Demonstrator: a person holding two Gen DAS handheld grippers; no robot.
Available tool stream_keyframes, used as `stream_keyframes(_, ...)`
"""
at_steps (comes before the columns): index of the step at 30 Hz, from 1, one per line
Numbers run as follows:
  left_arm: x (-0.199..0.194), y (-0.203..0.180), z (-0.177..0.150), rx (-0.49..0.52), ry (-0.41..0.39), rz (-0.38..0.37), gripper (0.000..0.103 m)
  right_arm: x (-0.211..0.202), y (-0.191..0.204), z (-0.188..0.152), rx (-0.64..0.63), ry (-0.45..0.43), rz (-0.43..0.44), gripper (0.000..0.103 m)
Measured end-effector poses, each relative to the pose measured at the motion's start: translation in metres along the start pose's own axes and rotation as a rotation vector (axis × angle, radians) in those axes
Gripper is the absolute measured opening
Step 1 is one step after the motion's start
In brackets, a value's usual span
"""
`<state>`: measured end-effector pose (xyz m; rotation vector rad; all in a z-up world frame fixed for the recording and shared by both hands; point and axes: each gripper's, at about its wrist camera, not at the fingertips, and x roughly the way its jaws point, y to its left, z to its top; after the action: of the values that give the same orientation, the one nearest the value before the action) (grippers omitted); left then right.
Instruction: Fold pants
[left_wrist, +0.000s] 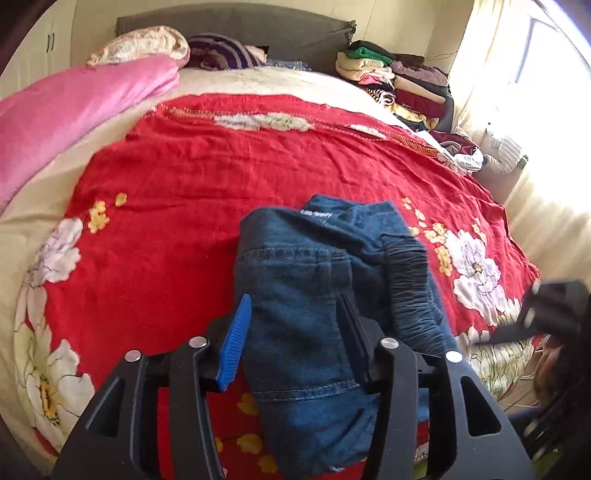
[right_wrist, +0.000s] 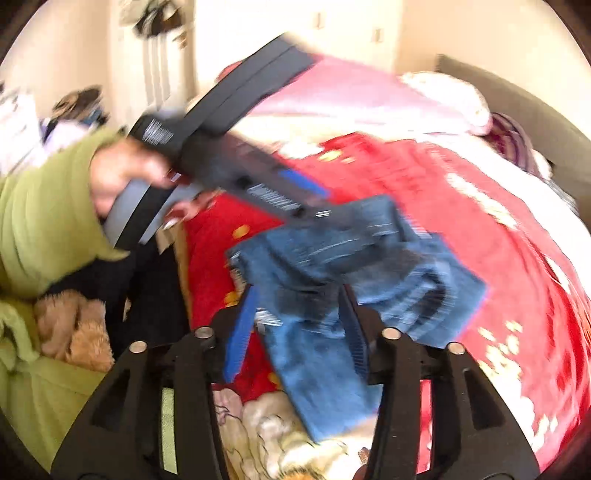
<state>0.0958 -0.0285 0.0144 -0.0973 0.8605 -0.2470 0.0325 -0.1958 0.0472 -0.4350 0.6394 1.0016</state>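
Observation:
Blue denim pants (left_wrist: 310, 295) lie folded in a compact bundle on the red flowered bedspread (left_wrist: 184, 177), with a dark ribbed waistband (left_wrist: 410, 280) on the right side. My left gripper (left_wrist: 295, 325) is open, its fingers straddling the near part of the bundle. In the right wrist view, which is blurred by motion, the pants (right_wrist: 351, 273) show again with my right gripper (right_wrist: 299, 317) open just above their near end. The left gripper's body (right_wrist: 236, 147) crosses that view, held by a hand in a green sleeve.
A pink quilt (left_wrist: 74, 110) and pillows lie at the bed's far left. A stack of folded clothes (left_wrist: 399, 81) sits at the far right by the bright window (left_wrist: 535, 74). The bed's near edge runs just below the pants.

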Motion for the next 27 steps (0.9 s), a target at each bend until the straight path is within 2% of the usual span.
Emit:
stream_keyframes(2, -0.006, -0.003, 0.001, 0.009, -0.017, 0.011, 0.061, -0.016, -0.01, -0.001, 0.044, -0.034, -0.063, 0.064)
stream_keyframes(6, -0.017, -0.004, 0.002, 0.008, -0.046, 0.025, 0.071, -0.044, -0.04, -0.005, 0.14, -0.103, -0.17, 0.072)
stream_keyframes(8, -0.021, -0.004, 0.003, 0.005, -0.06, 0.031, 0.074, -0.053, -0.05, -0.008, 0.177, -0.129, -0.218, 0.081)
stream_keyframes(10, -0.024, -0.004, 0.004, 0.004, -0.068, 0.032, 0.077, -0.061, -0.061, -0.009, 0.224, -0.153, -0.248, 0.082)
stream_keyframes(12, -0.027, -0.004, 0.004, 0.002, -0.077, 0.043, 0.084, -0.065, -0.069, -0.012, 0.26, -0.163, -0.265, 0.085)
stream_keyframes(15, -0.027, -0.001, 0.005, -0.002, -0.079, 0.058, 0.087, -0.063, -0.079, -0.015, 0.309, -0.156, -0.285, 0.087)
stream_keyframes(20, -0.021, 0.005, 0.003, -0.008, -0.064, 0.09, 0.087, -0.043, -0.085, -0.021, 0.377, -0.111, -0.297, 0.087)
stream_keyframes(27, -0.012, 0.011, 0.0, -0.02, -0.046, 0.111, 0.087, -0.012, -0.09, -0.029, 0.484, -0.049, -0.265, 0.087)
